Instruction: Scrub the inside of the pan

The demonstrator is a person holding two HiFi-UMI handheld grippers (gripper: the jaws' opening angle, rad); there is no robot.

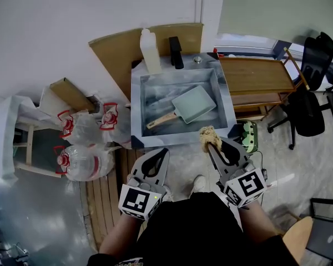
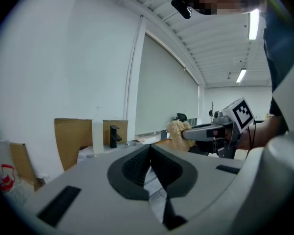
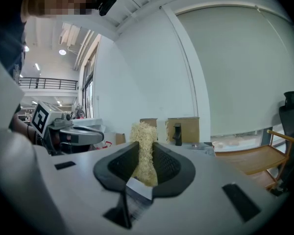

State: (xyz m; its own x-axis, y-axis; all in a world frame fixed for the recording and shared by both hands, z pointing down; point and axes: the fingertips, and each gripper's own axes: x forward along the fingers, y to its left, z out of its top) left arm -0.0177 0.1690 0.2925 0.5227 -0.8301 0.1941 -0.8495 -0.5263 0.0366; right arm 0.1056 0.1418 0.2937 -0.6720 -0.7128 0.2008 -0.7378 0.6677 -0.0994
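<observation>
R claw (image 3: 145, 150) is clamped on a tan fibrous scrubber (image 3: 143, 131), which sticks out past the tips. L claw (image 2: 150, 151) is fully closed w/ nothing in it. Both hover side by side, tipped slightly down, just short of the near rim of the sink (image 1: 136, 110). Pale green rectangular pan (image 1: 194, 104) lies inside the sink, its wooden handle (image 1: 162, 120) angled back toward the L claw. It's beyond both claws and apart from them, and the scrubber isn't touching it. White bottle (image 1: 150, 51) & black tap (image 1: 176, 52) stand at the sink's far edge.
</observation>
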